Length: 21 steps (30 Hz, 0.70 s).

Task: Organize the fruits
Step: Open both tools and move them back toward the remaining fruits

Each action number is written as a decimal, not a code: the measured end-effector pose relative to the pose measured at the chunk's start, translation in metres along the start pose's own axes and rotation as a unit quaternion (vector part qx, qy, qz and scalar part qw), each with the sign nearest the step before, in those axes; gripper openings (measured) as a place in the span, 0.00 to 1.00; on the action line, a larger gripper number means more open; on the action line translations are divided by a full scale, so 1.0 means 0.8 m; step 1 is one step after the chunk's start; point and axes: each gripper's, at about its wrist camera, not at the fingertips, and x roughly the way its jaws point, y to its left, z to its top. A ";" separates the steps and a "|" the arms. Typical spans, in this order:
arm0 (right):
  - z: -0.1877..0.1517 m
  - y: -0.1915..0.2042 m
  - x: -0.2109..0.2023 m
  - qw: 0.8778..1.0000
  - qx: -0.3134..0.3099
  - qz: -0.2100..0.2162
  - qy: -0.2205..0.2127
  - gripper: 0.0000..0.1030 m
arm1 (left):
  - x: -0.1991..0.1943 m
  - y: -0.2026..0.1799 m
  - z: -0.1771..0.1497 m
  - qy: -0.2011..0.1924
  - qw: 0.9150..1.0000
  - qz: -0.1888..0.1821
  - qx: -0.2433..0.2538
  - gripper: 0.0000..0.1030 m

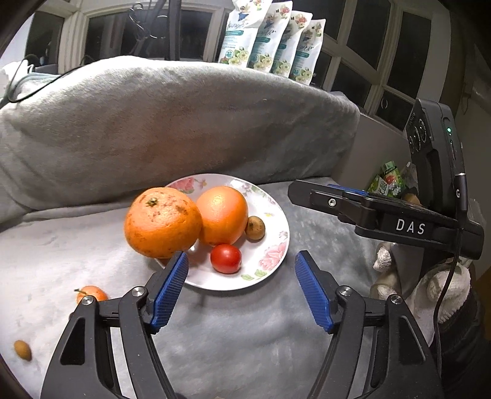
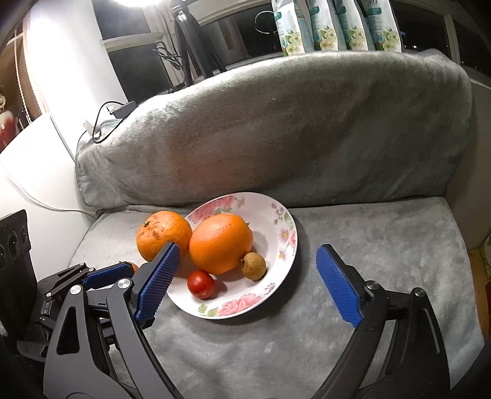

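A floral plate (image 1: 270, 245) (image 2: 284, 233) sits on the grey blanket. In it are a smooth orange (image 1: 222, 214) (image 2: 221, 242), a red tomato (image 1: 226, 258) (image 2: 201, 284) and a small brown fruit (image 1: 255, 228) (image 2: 253, 265). A speckled orange (image 1: 162, 222) (image 2: 162, 234) rests at the plate's left rim. A small tangerine (image 1: 92, 293) and a small brown fruit (image 1: 22, 350) lie on the blanket at the left. My left gripper (image 1: 242, 273) is open and empty in front of the plate. My right gripper (image 2: 248, 276) is open and empty over the plate's near side.
A grey blanket-covered cushion (image 1: 153, 122) (image 2: 276, 129) rises right behind the plate. Packaged pouches (image 1: 273, 40) (image 2: 334, 24) stand on the sill behind it. The right gripper's body (image 1: 399, 221) is right of the plate. Cables (image 2: 104, 122) lie at the left.
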 end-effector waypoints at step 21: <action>-0.025 0.078 -0.023 0.998 -0.064 0.027 0.001 0.90 | -0.068 0.087 -0.033 -0.021 0.998 0.043 -0.040 0.70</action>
